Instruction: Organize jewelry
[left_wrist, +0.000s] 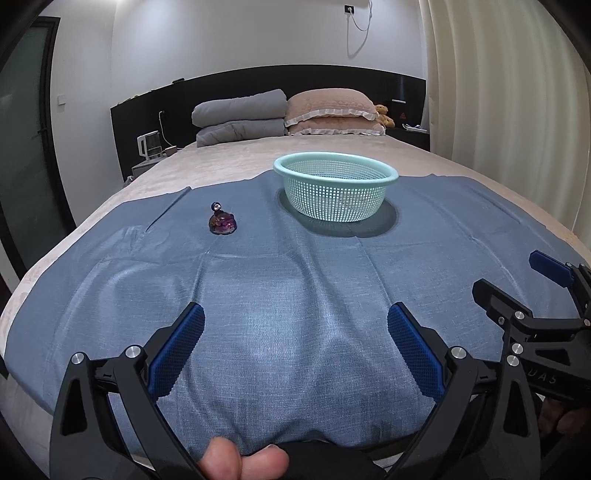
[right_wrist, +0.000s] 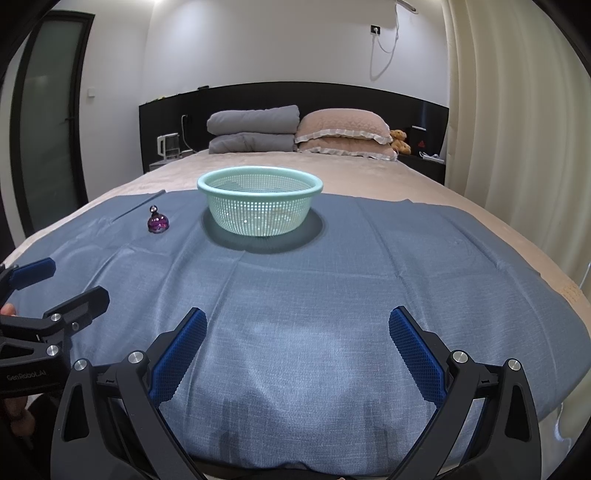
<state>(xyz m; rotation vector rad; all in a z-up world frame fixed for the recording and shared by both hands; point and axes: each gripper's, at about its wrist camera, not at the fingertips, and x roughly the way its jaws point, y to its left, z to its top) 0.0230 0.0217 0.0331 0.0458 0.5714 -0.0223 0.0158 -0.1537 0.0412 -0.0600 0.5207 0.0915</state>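
A small purple glass piece with a dark round top (left_wrist: 222, 221) sits on the blue cloth (left_wrist: 295, 295), left of a mint-green mesh basket (left_wrist: 335, 186). Both also show in the right wrist view, the purple piece (right_wrist: 158, 221) and the basket (right_wrist: 260, 199). Pale items lie inside the basket, too blurred to name. My left gripper (left_wrist: 295, 325) is open and empty, low over the cloth's near part. My right gripper (right_wrist: 297, 326) is open and empty beside it; it appears at the right edge of the left wrist view (left_wrist: 517, 280).
The cloth (right_wrist: 332, 295) covers the foot of a beige bed (left_wrist: 229, 158). Grey folded quilts (left_wrist: 240, 118), pink pillows (left_wrist: 332, 110) and a teddy bear (left_wrist: 384, 114) lie at the black headboard. A kettle (left_wrist: 149, 146) stands on the left nightstand. Curtains (left_wrist: 498, 92) hang at right.
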